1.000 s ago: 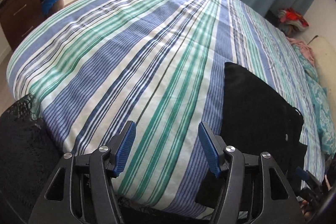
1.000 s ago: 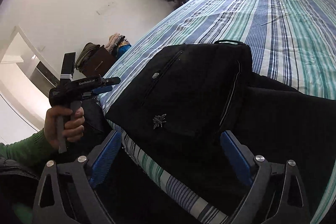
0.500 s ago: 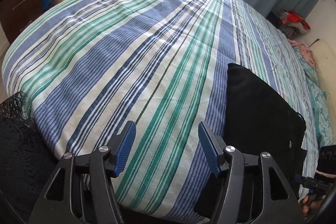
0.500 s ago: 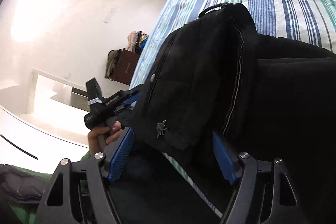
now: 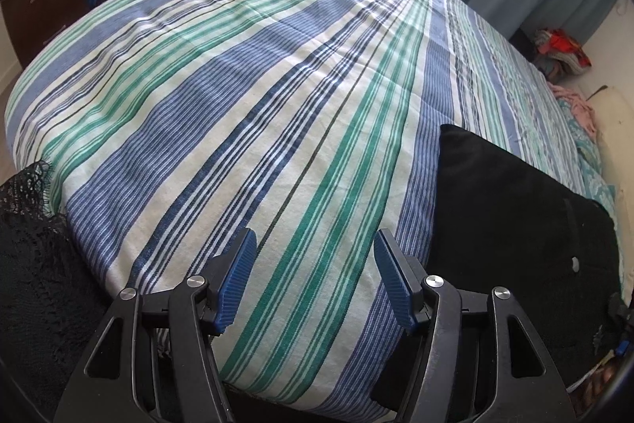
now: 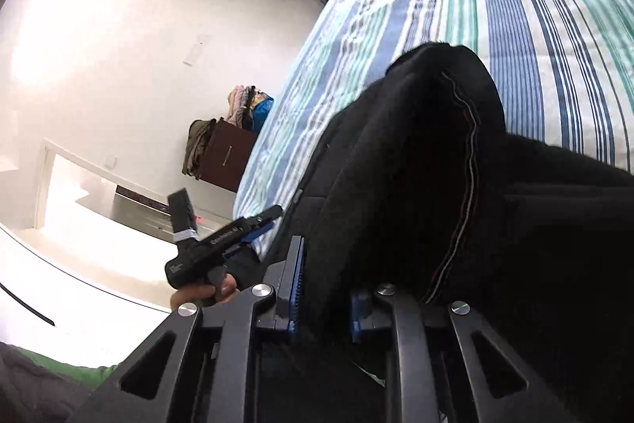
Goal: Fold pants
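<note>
The black pants (image 6: 416,185) are being pinched by the right gripper (image 6: 323,288) at the near edge of the striped bedspread (image 5: 257,106); the left gripper (image 5: 315,278) is being held wide apart, gripping nothing.

the left claw (image 5: 315,274) hangs with its blue pads spread wide. the right claw (image 6: 323,288) is pinched tight on black fabric.
</note>
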`<state>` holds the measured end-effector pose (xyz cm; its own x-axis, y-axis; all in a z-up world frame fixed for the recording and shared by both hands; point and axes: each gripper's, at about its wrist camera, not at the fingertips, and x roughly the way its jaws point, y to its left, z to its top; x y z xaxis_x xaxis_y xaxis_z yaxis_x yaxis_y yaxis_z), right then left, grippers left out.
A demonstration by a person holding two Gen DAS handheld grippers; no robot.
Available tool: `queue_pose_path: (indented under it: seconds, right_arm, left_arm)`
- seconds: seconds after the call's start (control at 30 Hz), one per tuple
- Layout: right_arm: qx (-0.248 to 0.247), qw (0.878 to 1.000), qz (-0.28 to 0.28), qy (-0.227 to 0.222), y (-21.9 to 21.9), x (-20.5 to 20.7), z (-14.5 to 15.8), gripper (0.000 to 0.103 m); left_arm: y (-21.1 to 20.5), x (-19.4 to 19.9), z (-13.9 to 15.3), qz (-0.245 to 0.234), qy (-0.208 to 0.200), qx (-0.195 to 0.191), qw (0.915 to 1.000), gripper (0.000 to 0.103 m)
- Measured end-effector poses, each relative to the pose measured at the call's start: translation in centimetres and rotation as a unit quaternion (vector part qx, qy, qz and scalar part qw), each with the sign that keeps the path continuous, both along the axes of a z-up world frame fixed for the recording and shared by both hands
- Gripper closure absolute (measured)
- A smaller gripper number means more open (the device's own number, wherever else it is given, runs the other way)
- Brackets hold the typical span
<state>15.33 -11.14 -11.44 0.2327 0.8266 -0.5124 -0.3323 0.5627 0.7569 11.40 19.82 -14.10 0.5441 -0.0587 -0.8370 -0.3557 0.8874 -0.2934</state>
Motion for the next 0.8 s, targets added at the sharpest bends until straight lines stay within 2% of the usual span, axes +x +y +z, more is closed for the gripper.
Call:
queue_pose_path:
  seconds: [0.2, 0.37, 0.47, 0.6, 0.73, 0.8]
  right_arm:
    - [0.010, 0.998, 0.013, -0.067, -1.3, -1.9, 6.9, 0.086]
    - [-0.005, 0.997, -0.006, -0.073, -5.6, -3.5, 8.0, 0.086]
    - [-0.011, 0.997, -0.040, -0.060, -8.6, -4.4, 7.1, 0.086]
    - [-0.020, 0.996, -0.076, -0.036, -13.3, -5.3, 4.9, 0.086]
    - [-0.040, 0.994, -0.104, 0.005, -16.4, -6.1, 0.1, 0.086]
    - [-0.081, 0.988, -0.128, 0.036, -17.3, -6.1, -2.8, 0.085]
  left_arm:
    - [0.0, -0.7, 1.0, -0.007, -0.017, 0.001, 0.9998, 0.039]
    - [0.0, -0.7, 1.2, -0.008, -0.019, -0.011, 0.9997, 0.039]
    - [-0.7, -0.7, 1.3, -0.020, -0.021, -0.007, 0.9996, 0.039]
    - [-2.6, -0.8, 1.9, -0.051, -0.028, 0.017, 0.9982, 0.039]
    - [-5.7, -1.1, 2.7, -0.101, -0.039, 0.057, 0.9925, 0.039]
    - [-7.8, -1.4, 3.2, -0.136, -0.047, 0.085, 0.9859, 0.039]
